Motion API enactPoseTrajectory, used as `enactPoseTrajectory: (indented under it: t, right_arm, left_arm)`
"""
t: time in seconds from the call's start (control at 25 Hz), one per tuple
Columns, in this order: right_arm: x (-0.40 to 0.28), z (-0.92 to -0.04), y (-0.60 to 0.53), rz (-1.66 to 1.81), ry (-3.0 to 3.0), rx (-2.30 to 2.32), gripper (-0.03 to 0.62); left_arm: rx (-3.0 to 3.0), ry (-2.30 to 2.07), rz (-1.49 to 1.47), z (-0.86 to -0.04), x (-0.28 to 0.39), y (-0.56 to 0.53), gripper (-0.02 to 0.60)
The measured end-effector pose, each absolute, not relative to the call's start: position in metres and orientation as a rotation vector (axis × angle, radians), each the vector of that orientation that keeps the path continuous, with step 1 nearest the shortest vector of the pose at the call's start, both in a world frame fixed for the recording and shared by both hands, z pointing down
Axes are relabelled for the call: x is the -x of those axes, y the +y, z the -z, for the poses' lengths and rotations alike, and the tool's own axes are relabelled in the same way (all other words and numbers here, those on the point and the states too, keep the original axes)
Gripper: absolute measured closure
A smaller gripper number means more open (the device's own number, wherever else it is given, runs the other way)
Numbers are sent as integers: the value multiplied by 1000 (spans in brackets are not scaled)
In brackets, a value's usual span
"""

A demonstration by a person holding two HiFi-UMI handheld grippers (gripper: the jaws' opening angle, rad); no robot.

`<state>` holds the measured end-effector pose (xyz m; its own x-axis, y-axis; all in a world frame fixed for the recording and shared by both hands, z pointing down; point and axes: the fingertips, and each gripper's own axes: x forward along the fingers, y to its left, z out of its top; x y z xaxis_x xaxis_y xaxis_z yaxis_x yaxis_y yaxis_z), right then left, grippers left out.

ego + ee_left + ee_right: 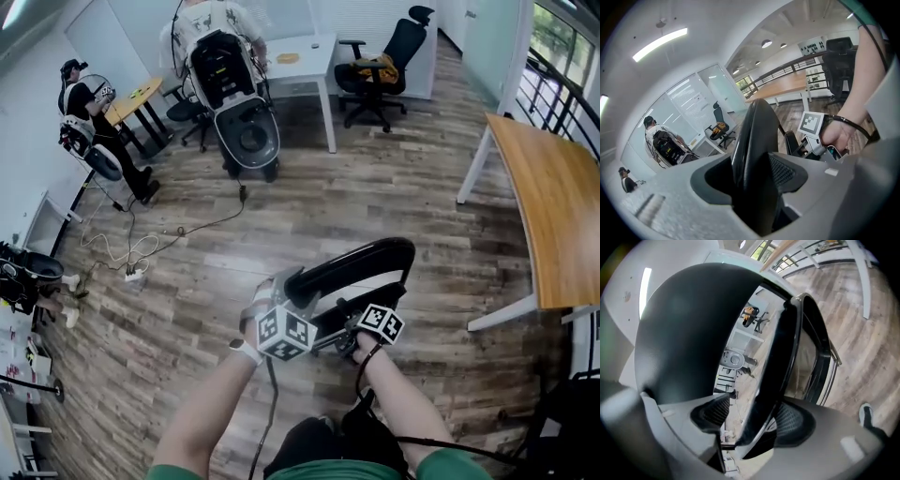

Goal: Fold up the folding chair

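In the head view the black folding chair [361,267] sits low in the middle, just ahead of the person, over the wooden floor [375,197]. It shows as a narrow curved shape, seen nearly edge-on. The left gripper [289,289] meets its near left end and the right gripper [349,328] sits just beside it, lower on the chair. In the left gripper view the folding chair [757,140] is a glossy black panel rising edge-on with a rounded top. It fills the gap of the left gripper [754,187], whose jaws are clamped on it from both sides. In the right gripper view the folding chair [783,357] shows a thin black rim, a broad domed panel to its left and dark frame tubes to its right. The right gripper [750,423] stands apart around that rim. The rim lies against the right-hand pad [792,420], while floor shows between it and the other pad [712,411].
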<state>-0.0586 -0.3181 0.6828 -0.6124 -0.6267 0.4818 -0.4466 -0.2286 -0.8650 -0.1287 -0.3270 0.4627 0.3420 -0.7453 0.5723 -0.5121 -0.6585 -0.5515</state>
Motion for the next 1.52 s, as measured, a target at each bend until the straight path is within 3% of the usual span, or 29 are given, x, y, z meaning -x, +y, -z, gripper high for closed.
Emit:
enactPoseTrajectory:
  t: [0.48,0.76,0.84,0.96,1.04,1.52]
  right_arm:
    - [56,-661,-310,1950,1951,1386,310]
    - [51,-590,-298,1809,2118,1367,318]
    - [54,-566,-297,1726,2244,1372,360]
    - [45,-530,-296,1555,2380,1471,530]
    - [31,-503,-299,1417,2409,1538,587]
    - [14,-327,-281,153,2779,1662,591]
  left_arm:
    - [2383,1132,1234,-463,158,-368,337]
    - [2404,1120,1216,-463,163,-373,336]
    - [2404,1121,1219,-463,164,-372,336]
    - [2402,1121,1219,-464,165,-369,336]
    - [2400,1122,1215,-464,165,-369,336]
    - [2415,1132,1219,-462,168,-367,334]
